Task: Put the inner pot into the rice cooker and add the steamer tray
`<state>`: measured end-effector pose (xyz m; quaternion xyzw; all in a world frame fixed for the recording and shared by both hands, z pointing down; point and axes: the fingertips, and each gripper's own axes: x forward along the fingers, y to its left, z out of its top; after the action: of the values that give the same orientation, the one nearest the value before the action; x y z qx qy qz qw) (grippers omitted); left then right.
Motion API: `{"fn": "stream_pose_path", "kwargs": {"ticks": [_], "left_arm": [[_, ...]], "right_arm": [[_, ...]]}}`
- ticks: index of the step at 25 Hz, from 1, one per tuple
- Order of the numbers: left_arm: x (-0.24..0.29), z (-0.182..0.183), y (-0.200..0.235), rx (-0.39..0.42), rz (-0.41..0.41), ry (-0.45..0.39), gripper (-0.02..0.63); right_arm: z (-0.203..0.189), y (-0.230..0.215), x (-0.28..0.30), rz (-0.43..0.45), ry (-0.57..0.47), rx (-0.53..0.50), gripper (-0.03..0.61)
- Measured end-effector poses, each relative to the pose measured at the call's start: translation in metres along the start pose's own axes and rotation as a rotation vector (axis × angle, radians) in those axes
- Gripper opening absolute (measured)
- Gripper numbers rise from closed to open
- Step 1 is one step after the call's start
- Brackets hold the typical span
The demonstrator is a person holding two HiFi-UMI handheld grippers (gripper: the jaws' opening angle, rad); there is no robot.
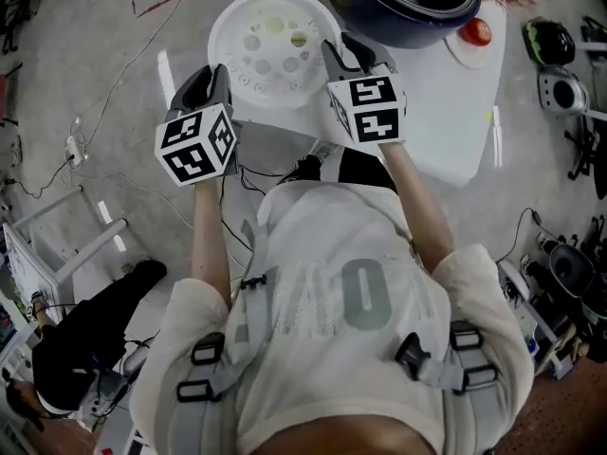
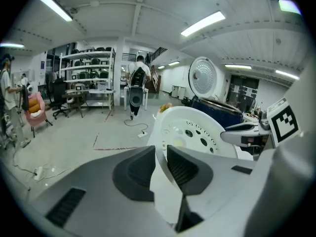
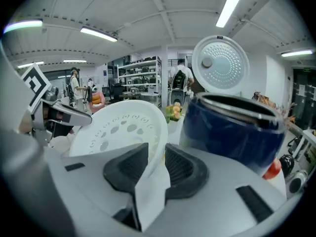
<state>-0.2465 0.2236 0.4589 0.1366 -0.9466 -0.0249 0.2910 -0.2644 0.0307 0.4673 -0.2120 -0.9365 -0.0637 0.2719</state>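
While the white steamer tray (image 1: pixel 275 50) hangs tilted just beside the open rice cooker (image 1: pixel 403 3) on the desk (image 1: pixel 446 131), the left gripper (image 1: pixel 216 79) and right gripper (image 1: pixel 353 53) clamp opposite sides of its rim, fingers narrowly parted around it.
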Motion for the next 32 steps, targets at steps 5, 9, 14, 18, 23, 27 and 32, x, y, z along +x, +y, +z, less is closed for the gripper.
{"fn": "stream_pose_path", "kwargs": {"ticks": [5, 9, 14, 18, 23, 27, 32], "left_arm": [[-0.021, 0.066, 0.013, -0.006, 0.051, -0.141, 0.086], [-0.026, 0.127, 0.000, 0.034, 0.048, -0.245, 0.086], [-0.021, 0.197, -0.037, 0.104, 0.006, -0.356, 0.081], [-0.003, 0.237, -0.080, 0.168, -0.070, -0.407, 0.080], [0.027, 0.262, -0.136, 0.238, -0.146, -0.413, 0.078], [0.052, 0.267, -0.168, 0.282, -0.198, -0.384, 0.078], [0.085, 0.263, -0.198, 0.330, -0.244, -0.323, 0.080]], "right_arm": [[0.081, 0.000, -0.005, 0.023, -0.120, -0.076, 0.114], [0.136, -0.023, -0.019, -0.020, -0.213, -0.120, 0.112], [0.178, -0.069, -0.044, -0.109, -0.287, -0.109, 0.115], [0.192, -0.118, -0.065, -0.203, -0.317, -0.073, 0.117], [0.183, -0.175, -0.086, -0.299, -0.314, -0.021, 0.118], [0.170, -0.207, -0.094, -0.357, -0.288, 0.014, 0.120], [0.150, -0.237, -0.098, -0.405, -0.235, 0.048, 0.121]]}}
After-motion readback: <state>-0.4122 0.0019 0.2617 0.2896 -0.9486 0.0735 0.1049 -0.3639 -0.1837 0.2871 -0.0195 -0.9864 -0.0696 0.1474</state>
